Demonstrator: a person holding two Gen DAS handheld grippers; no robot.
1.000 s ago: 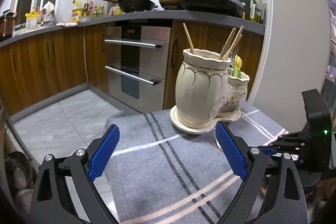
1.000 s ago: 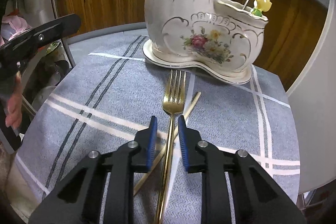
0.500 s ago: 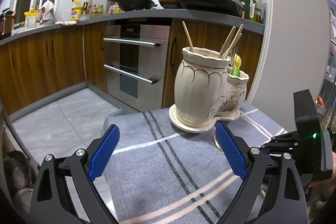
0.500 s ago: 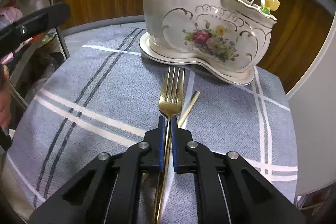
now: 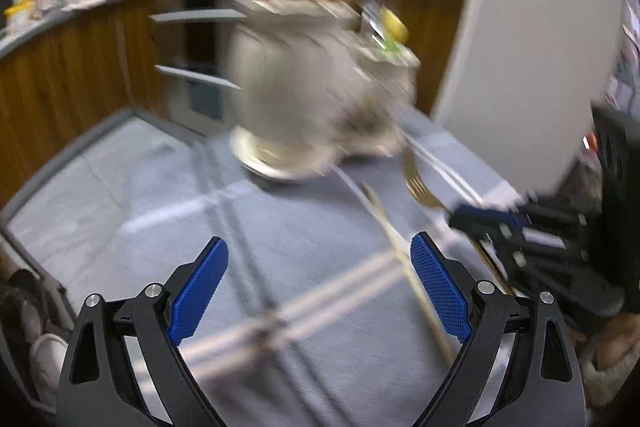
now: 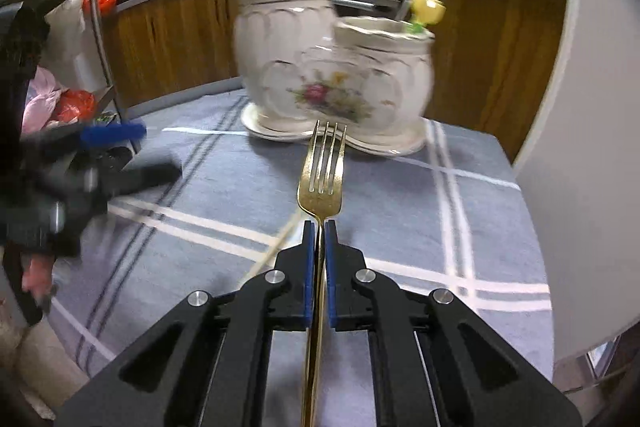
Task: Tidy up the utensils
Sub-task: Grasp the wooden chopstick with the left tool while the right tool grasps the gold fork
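Observation:
My right gripper [image 6: 319, 231] is shut on a gold fork [image 6: 322, 175] and holds it above the cloth, tines toward the cream ceramic utensil holder [image 6: 332, 67]. The holder stands on its saucer and holds chopsticks and a yellow-topped utensil. My left gripper [image 5: 318, 281] is open and empty over the grey striped tablecloth [image 5: 280, 227]. A loose wooden chopstick [image 5: 400, 259] lies on the cloth by its right finger. The left wrist view is blurred; the fork [image 5: 420, 187] and right gripper [image 5: 484, 217] show at its right.
A white rounded wall [image 6: 580, 107] stands close on the right of the table. Wooden kitchen cabinets [image 6: 168, 39] and an oven [image 5: 200, 67] lie behind. A rack with bags [image 6: 60, 91] stands at the left. The table edge [image 6: 540, 307] is near on the right.
My right gripper closed on the fork and lifted it off the cloth, leaving the chopstick. My left gripper swung forward and down over the table, still open.

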